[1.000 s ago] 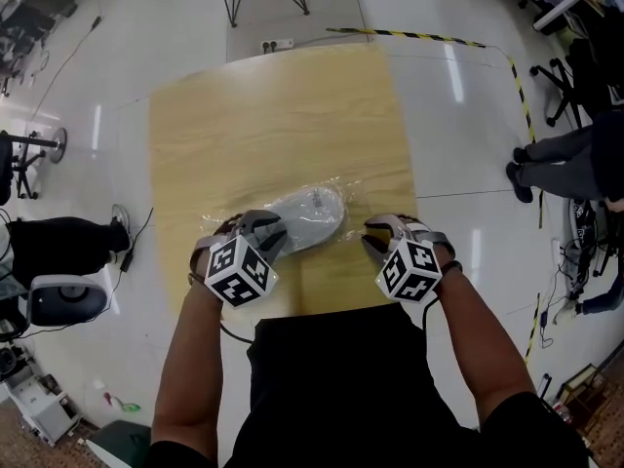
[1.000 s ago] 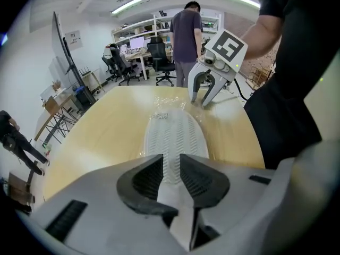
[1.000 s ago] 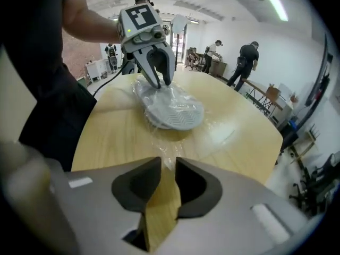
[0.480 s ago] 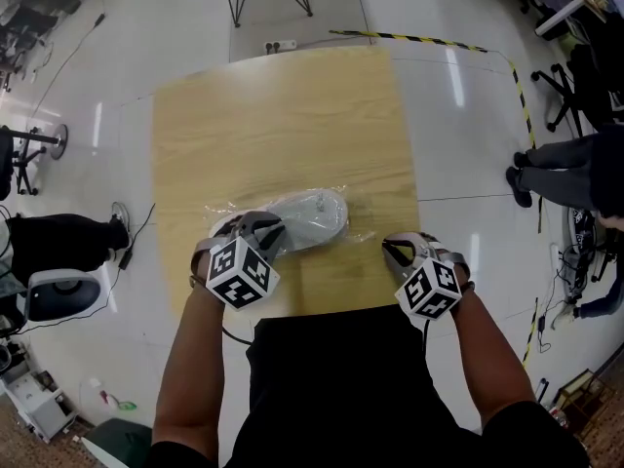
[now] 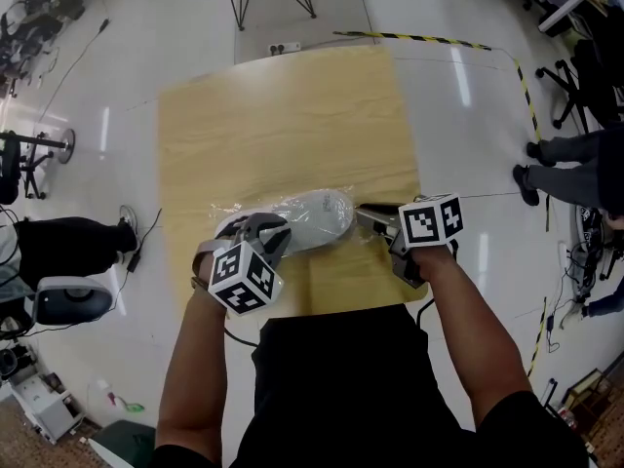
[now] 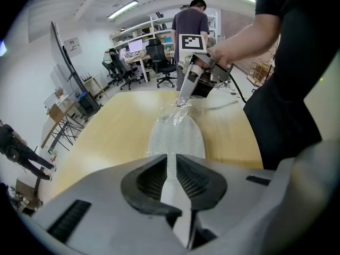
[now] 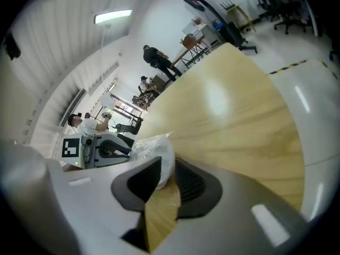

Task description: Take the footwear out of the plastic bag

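Observation:
A white shoe [image 5: 314,217] lies on its side inside a clear plastic bag [image 5: 343,234] on the wooden table [image 5: 283,115]. My left gripper [image 5: 261,234] holds the shoe's heel end through the bag; its ribbed sole [image 6: 178,137] runs away from the jaws, which are easing open while the pads [image 6: 192,177] still press on it. My right gripper [image 5: 370,214] points left at the bag's crumpled end beyond the toe. Its jaws are opening, with bare table showing between them and the shoe's toe [image 7: 158,155] at the tips.
The shoe lies close to the table's near edge [image 5: 341,305]. A person's legs [image 5: 570,159] stand to the right on the floor. A chair with a dark seat [image 5: 58,242] is at the left, and striped floor tape [image 5: 429,37] runs past the far right corner.
My right gripper has swung up from the table's front right edge and turned leftward to the bag's end. The left gripper has stayed on the heel; shoe and bag slid slightly right.

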The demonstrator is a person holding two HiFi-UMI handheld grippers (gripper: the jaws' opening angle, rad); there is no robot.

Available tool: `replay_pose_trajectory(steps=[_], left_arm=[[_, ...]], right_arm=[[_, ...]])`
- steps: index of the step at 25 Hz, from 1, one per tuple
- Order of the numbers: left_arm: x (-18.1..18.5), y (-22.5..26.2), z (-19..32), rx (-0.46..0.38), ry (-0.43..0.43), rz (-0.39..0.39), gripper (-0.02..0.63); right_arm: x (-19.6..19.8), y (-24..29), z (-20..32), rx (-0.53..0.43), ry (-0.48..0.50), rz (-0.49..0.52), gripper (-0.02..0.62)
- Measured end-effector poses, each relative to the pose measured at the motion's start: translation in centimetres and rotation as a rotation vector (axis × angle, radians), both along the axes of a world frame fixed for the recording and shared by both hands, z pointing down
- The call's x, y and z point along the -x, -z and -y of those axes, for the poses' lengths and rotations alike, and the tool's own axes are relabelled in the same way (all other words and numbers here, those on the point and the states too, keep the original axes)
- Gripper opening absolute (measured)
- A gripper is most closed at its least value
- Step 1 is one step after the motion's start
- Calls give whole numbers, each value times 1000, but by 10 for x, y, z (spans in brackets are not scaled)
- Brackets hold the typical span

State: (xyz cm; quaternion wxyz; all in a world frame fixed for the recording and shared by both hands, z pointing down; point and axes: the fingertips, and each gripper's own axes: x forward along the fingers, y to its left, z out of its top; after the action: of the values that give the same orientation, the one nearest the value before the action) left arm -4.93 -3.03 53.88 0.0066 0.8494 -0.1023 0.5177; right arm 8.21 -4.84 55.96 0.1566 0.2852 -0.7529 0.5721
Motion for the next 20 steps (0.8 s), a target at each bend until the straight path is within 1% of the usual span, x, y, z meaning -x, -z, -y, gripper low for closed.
replay_pose_trajectory(steps=[2,5,7,9,11,13,15,20], left_arm=[[-3,1,2,-13,-7,3,86],[-14,4,6,-21,-18,-23,123],[-19,1,8,-17,-33,-21,129],[-18,-5,8,-2,-50,1,127],[-18,-9,8,16,-64,15,115],[-20,-10,8,28,-79,19,97],[-22,-12,5,36,-95,25,75],[-18,-14,6,8,-96,60,57]], right_arm=[[4,-5,-2,30,3,3,113],[10,-9,-5,57,-3,28,147],[15,-12,-6,70,1,34,158],[19,-15,-7,75,8,23,160],[21,-17,-7,84,10,20,160],[22,-19,-5,87,8,22,143],[23,-19,-3,78,6,23,89],[23,-7,-2,50,-8,81,69]])
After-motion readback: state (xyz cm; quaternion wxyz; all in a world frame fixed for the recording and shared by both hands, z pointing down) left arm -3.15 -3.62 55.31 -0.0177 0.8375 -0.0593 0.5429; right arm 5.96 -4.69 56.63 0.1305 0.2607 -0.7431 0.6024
